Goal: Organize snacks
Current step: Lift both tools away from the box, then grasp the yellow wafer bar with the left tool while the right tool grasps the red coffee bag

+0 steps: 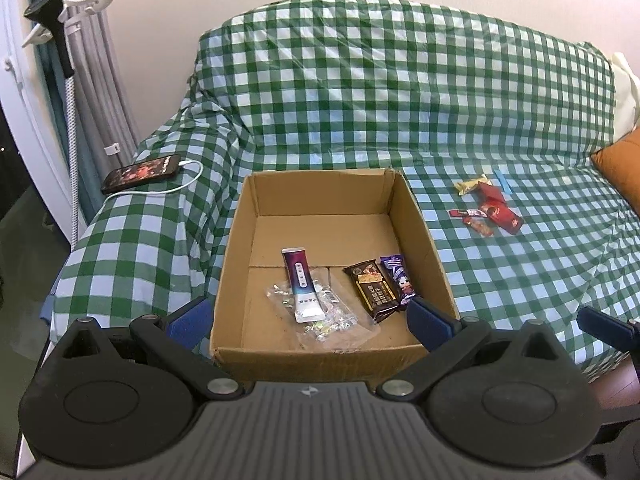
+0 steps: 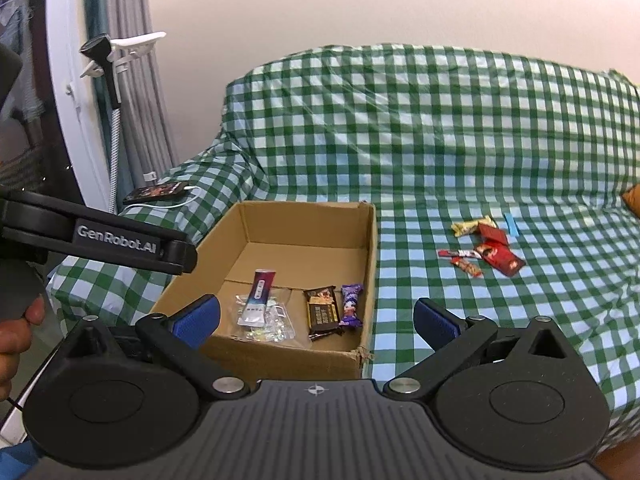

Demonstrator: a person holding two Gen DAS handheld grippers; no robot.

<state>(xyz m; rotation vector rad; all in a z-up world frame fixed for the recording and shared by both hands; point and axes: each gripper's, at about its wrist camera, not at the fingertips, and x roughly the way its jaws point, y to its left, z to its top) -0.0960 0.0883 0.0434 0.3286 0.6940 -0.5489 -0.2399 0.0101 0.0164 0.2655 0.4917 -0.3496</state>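
Left gripper (image 1: 310, 320) spread wide, empty, fingers straddling near wall of cardboard box (image 1: 240, 240). Right gripper (image 2: 316, 318) also spread, empty, box between and ahead of fingers. Inside box, just past fingertips: pouch (image 1: 301, 286) on clear bag (image 1: 320, 312), chocolate bar (image 1: 374, 292), purple bar (image 1: 397, 276). Loose snack pile (image 2: 482, 250) beyond right finger, well apart from box, on checkered cover (image 2: 440, 160). Wrappers likely light, crinkly, slick; pinch across flat middle, one at a time. Phone (image 1: 140, 172) far past left finger.
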